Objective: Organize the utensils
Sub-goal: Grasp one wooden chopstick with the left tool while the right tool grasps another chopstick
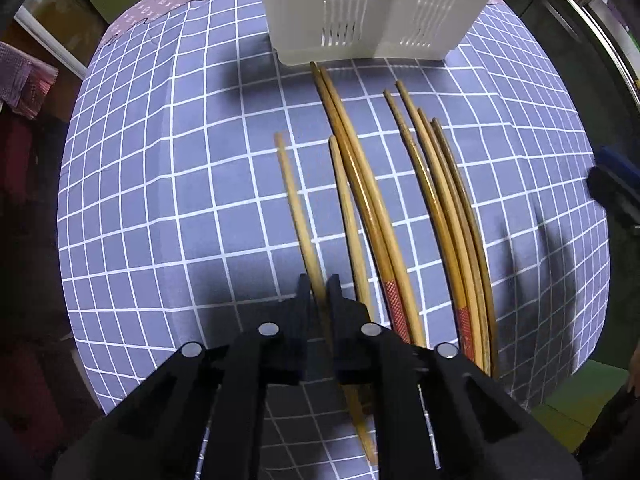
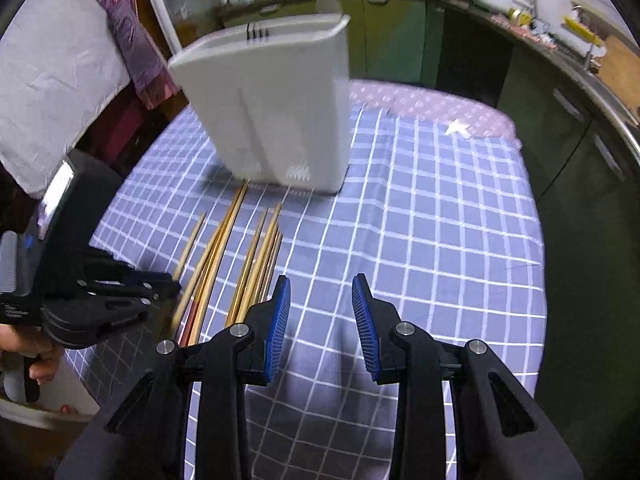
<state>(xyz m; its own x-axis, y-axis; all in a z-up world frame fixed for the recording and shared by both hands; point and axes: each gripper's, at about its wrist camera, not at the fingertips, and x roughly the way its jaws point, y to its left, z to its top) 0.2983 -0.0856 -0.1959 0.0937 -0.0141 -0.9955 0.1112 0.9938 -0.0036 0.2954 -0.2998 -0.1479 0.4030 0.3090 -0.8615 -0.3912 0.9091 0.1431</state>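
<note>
**A:** Why is the left claw point(image 1: 319, 294) so low at the near end of the chopsticks point(image 1: 384, 208)?

**B:** I'd say that's the handiest place to pinch. Its jaws are nearly closed around the leftmost chopstick point(image 1: 298, 208), which runs straight ahead from between the fingertips. The stick looks gripped, but from the left wrist view I can't tell whether it has left the checked cloth point(image 1: 160, 200).

**A:** And the other sticks?

**B:** They lie on the surface just to the right of that claw, roughly side by side, thin tips pointing away from it toward the white utensil holder point(image 1: 360, 8). The pair next to the held stick nearly reaches the holder's base.

**A:** So the holder sits dead ahead on purpose?

**B:** Likely. It stands upright beyond the tips, so a lifted stick only needs tipping up and dropping in.

**A:** What about the right claw point(image 2: 321, 320)?

**B:** Its jaws are spread wide with nothing between the blue pads point(image 2: 280, 320). It hangs above bare cloth, with the bundle just to its left and the holder ahead and left. I read that as waiting clear of the left claw's work.
</note>
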